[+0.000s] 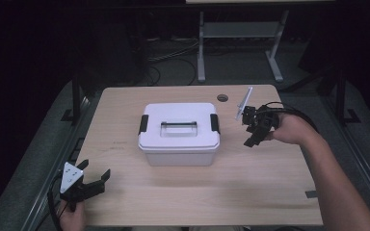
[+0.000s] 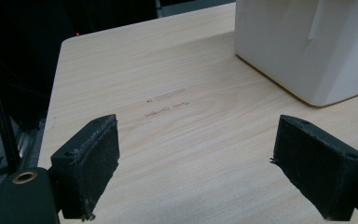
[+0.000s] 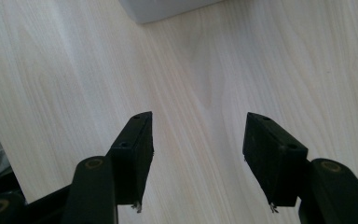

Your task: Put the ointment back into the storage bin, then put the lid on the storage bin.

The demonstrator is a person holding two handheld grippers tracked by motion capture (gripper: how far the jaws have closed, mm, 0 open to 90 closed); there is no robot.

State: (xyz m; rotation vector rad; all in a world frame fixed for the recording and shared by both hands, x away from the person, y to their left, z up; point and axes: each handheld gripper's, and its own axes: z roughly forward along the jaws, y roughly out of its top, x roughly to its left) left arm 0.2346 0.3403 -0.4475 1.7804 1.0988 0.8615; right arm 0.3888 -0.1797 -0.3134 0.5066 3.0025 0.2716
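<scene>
A white plastic box (image 1: 179, 134) with a lid, a recessed handle and black side latches stands in the middle of the table. My right gripper (image 1: 249, 140) hovers just right of the box, pointing down at the tabletop, jaws apart with nothing between them (image 3: 198, 163). My left gripper (image 1: 100, 181) rests near the table's front left corner, aimed toward the box, jaws wide open over bare wood (image 2: 196, 172). A corner of the box (image 2: 307, 46) shows in the left gripper view, and its lower edge (image 3: 163, 9) in the right gripper view.
The light wooden table (image 1: 221, 192) has a round cable hole (image 1: 222, 98) at the back right. Faint pencil marks (image 2: 165, 102) lie left of the box. A metal frame (image 1: 241, 43) stands on the dark floor behind the table.
</scene>
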